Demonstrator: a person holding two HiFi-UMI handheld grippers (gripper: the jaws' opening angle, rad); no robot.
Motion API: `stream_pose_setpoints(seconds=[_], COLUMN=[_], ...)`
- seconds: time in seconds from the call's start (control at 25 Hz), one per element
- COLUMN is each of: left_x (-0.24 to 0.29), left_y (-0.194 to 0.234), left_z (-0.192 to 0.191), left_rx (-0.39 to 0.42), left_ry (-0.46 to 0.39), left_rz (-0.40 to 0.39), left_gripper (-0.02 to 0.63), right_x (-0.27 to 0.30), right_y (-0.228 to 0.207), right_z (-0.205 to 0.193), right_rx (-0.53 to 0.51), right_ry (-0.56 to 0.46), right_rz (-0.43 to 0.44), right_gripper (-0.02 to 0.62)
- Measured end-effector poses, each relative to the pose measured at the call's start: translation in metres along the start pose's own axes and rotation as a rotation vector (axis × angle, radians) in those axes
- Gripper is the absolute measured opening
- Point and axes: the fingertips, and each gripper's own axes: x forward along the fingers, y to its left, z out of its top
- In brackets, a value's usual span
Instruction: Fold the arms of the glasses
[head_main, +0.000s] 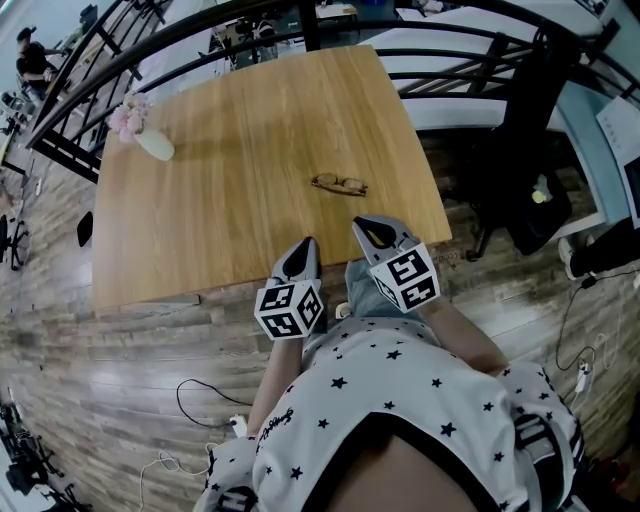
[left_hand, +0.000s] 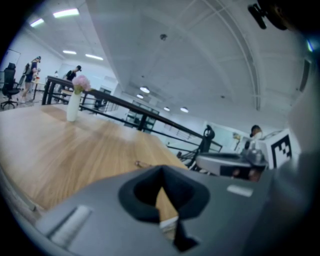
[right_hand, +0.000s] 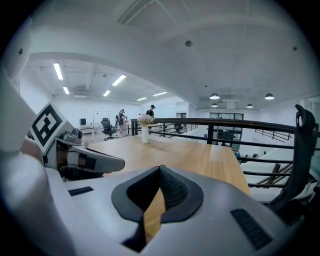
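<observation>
A pair of brown-framed glasses (head_main: 339, 184) lies on the wooden table (head_main: 240, 150), right of its middle; in the left gripper view the glasses (left_hand: 143, 164) show as a thin shape just beyond the jaws. My left gripper (head_main: 311, 243) hovers over the table's near edge, shut with nothing in it. My right gripper (head_main: 361, 225) is a little to its right, nearer the glasses but apart from them, also shut and empty. In the right gripper view the left gripper (right_hand: 82, 161) shows at the left.
A white vase of pink flowers (head_main: 142, 132) stands at the table's far left. A black railing (head_main: 420, 50) runs behind the table, and a black office chair (head_main: 525, 190) sits to the right. Cables (head_main: 200, 410) lie on the wooden floor.
</observation>
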Motion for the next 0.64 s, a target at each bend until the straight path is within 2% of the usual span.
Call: stream_pose_setpoints(seconds=[0.64], left_x=[0.006], left_y=[0.0002], left_z=[-0.0006], left_rx=[-0.015], left_ry=[0.004], left_rz=[0.0], left_gripper=[0.006], right_x=[0.0061], right_y=[0.0031], right_z=[0.0045], right_rx=[-0.005], right_ry=[-0.009], right_rz=[0.033], right_gripper=[0.016])
